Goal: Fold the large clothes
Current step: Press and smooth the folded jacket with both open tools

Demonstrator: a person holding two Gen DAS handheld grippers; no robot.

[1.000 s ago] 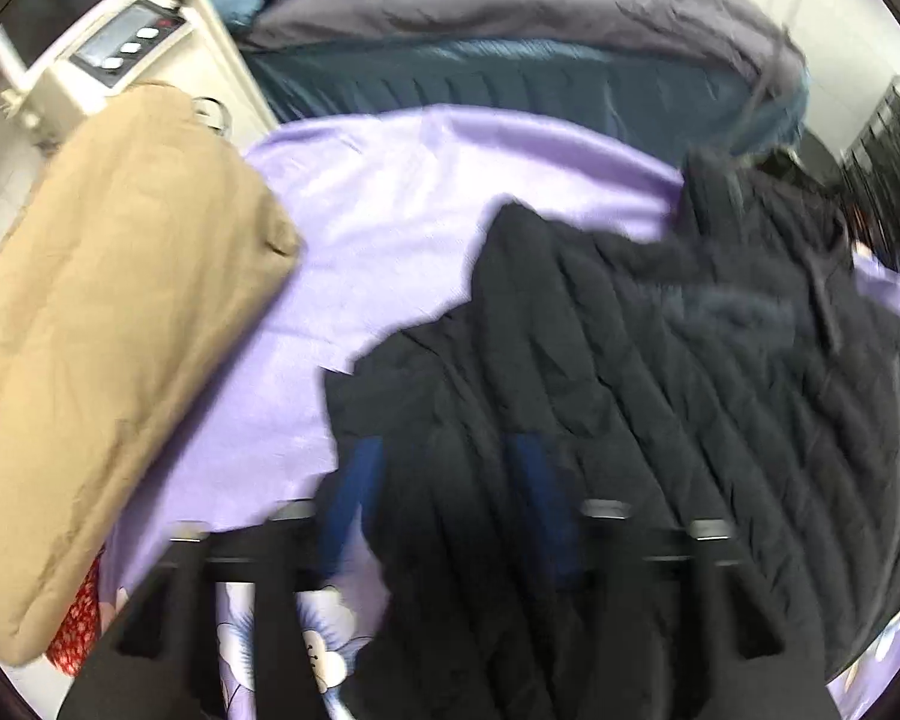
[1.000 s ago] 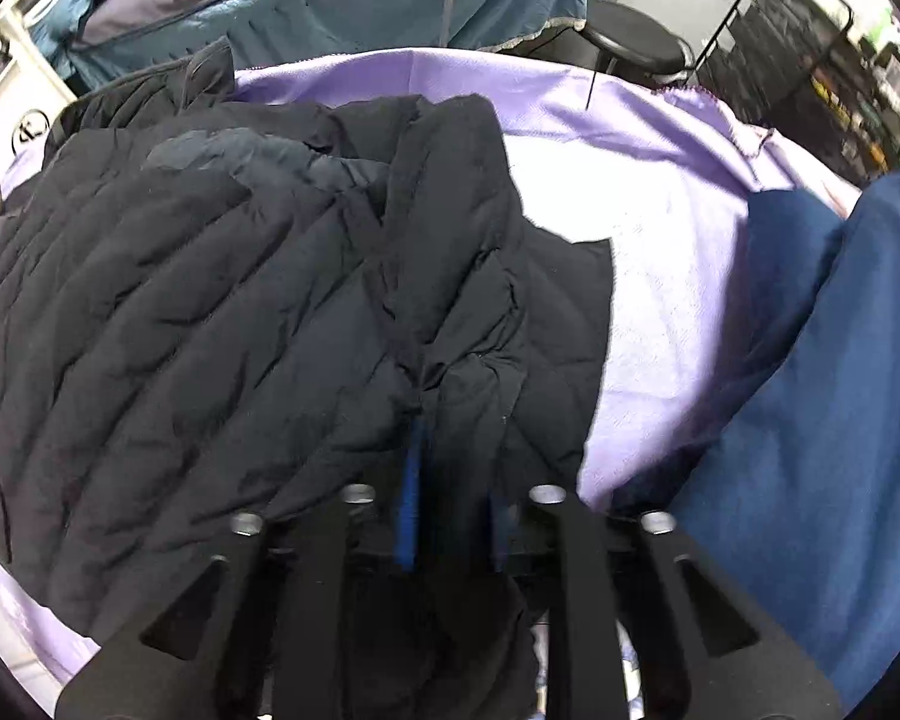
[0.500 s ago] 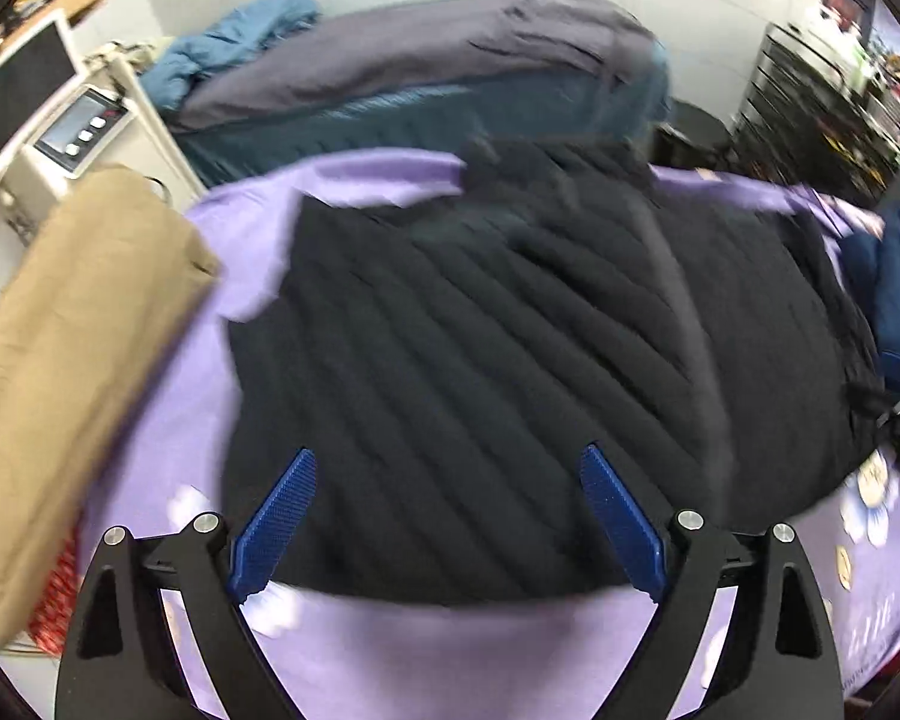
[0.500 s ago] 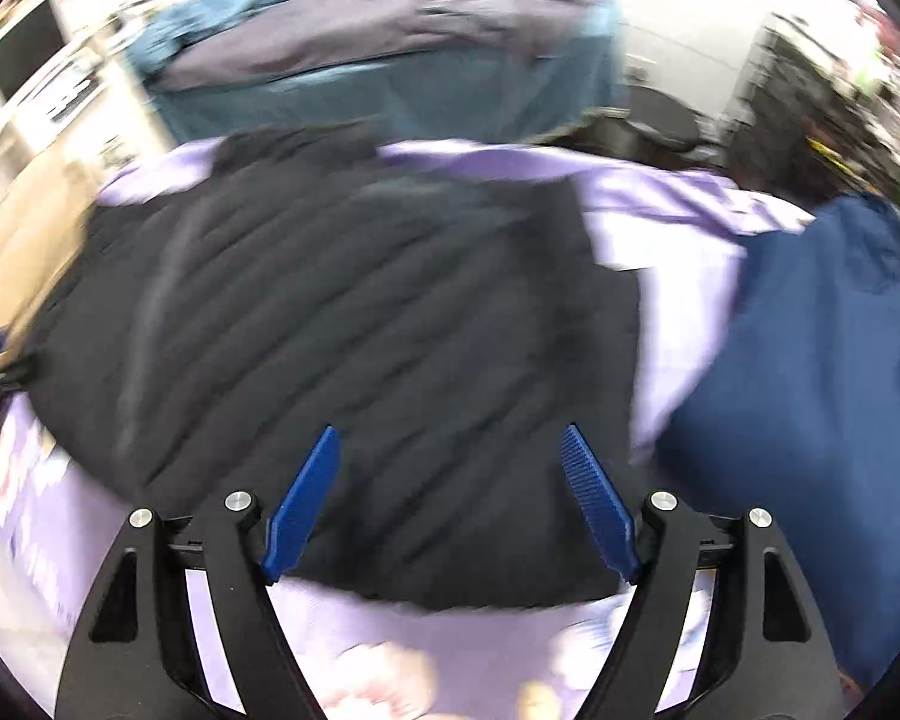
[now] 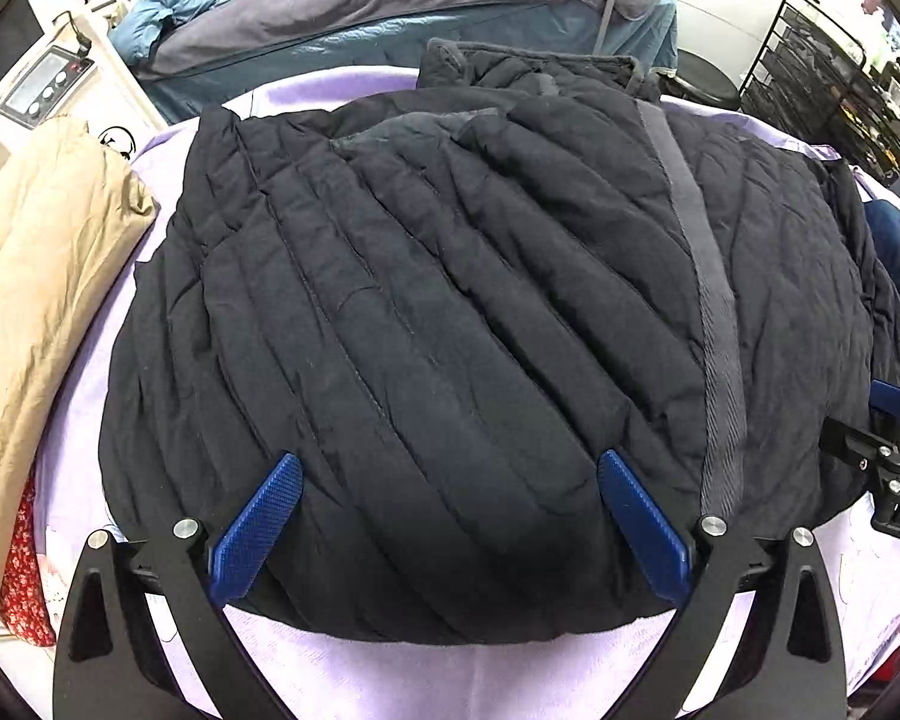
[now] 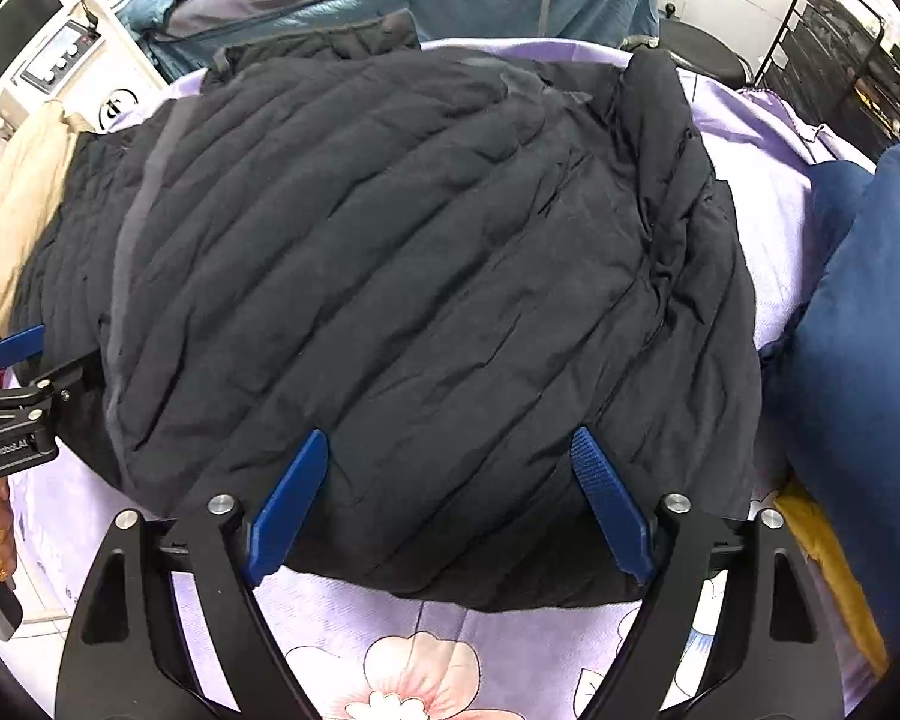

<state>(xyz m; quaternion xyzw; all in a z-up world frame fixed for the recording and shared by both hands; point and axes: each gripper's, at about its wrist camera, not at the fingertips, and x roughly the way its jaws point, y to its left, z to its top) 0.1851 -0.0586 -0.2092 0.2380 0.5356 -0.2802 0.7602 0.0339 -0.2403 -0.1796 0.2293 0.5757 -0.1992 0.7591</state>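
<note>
Black quilted jacket (image 5: 450, 312) (grey strip); lilac floral sheet (image 6: 390, 660); tan coat (image 5: 36, 300); navy garment (image 6: 858, 360).

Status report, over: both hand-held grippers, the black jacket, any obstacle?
Left hand-held gripper and right hand-held gripper: jaws opening, nothing gripped. Black quilted jacket flat on purple sheet. Beige garment and blue garment alongside.
</note>
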